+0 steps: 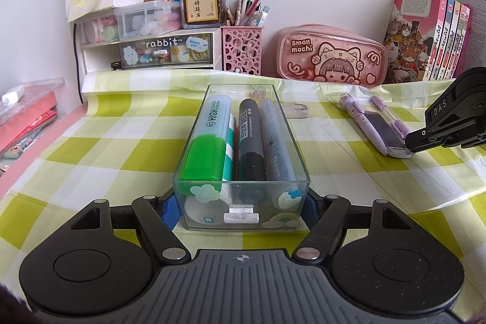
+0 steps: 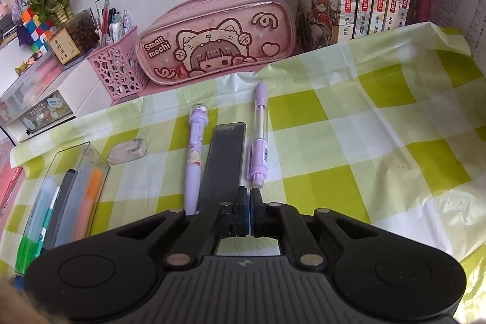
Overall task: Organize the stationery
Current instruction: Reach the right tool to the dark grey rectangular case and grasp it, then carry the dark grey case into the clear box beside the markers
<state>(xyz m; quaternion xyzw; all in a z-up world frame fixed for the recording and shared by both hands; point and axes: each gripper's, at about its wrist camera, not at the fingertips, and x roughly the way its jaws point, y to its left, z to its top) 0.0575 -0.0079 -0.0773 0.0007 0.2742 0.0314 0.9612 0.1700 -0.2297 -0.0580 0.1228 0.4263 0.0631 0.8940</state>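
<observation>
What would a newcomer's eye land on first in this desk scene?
Probably the clear plastic box of markers, clamped at its near end by the left gripper on the green checked cloth. Next, the pink pencil case against the wall, with two purple pens and a dark flat case lying just ahead of the shut right gripper.

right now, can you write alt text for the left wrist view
The left gripper has its fingers clamped on the near end of a clear plastic tray holding a green highlighter, a black marker and a grey marker, on a green checked tablecloth. At right, the right gripper meets a flat grey case between two purple pens.
</observation>
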